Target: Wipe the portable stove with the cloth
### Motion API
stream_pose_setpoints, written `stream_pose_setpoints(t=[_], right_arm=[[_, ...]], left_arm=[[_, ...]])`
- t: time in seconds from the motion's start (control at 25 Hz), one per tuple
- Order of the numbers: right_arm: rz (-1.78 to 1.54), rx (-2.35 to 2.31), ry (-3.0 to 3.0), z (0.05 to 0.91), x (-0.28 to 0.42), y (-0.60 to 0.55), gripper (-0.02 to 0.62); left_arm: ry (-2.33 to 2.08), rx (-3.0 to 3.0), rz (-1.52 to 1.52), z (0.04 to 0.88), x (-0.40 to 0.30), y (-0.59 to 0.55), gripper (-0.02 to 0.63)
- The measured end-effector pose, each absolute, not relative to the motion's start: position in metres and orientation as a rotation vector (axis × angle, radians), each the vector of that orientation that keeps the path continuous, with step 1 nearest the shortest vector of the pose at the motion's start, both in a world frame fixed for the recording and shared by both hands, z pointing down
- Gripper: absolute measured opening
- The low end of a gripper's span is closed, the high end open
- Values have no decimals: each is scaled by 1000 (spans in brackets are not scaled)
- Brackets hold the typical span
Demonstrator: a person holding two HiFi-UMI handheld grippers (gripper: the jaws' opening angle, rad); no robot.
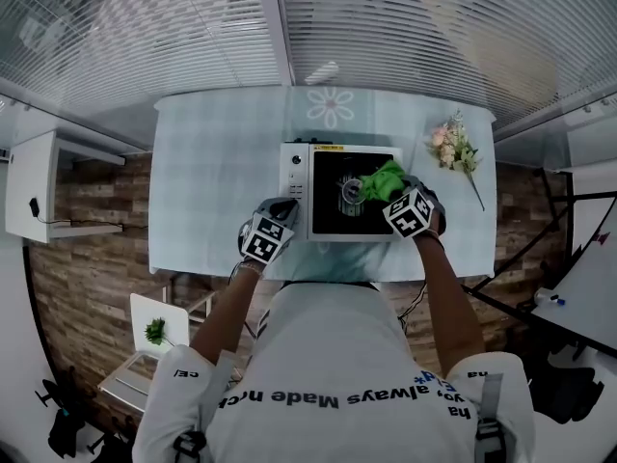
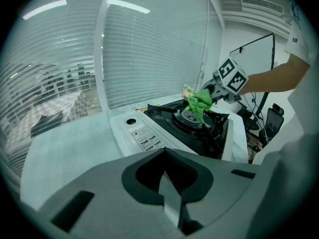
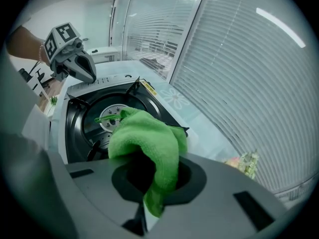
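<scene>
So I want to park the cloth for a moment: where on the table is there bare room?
Roomiest: the table between the portable stove and its left edge. Narrower strip behind the stove. Tighter right, between stove and flower bunch. Crowded at the stove's front: left gripper, and right gripper holding the green cloth.

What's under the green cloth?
The stove's black top, with its round burner showing partly past the cloth. The burner's other part and whatever lies directly beneath are covered.

Green cloth (image 2: 199, 101) over portable stove (image 2: 145, 132); left gripper (image 2: 172, 205) closed, empty.
</scene>
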State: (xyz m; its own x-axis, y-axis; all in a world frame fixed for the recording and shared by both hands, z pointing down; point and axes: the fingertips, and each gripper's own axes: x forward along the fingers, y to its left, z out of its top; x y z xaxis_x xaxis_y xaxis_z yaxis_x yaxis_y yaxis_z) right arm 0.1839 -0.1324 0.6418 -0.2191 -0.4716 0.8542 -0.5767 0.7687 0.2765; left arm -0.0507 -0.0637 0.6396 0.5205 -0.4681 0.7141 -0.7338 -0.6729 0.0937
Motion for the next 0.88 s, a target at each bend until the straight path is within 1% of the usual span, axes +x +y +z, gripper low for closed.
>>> stream_pose_setpoints(t=[0.52,0.88], right_arm=[[79,795,-1878,639,176,-153,26],[-56,871,-1937,577,184,-173,26]], left_arm=[[-981,2376,943,640,-49,-64,11],[-986,2367,941,641,-50,-64,12]])
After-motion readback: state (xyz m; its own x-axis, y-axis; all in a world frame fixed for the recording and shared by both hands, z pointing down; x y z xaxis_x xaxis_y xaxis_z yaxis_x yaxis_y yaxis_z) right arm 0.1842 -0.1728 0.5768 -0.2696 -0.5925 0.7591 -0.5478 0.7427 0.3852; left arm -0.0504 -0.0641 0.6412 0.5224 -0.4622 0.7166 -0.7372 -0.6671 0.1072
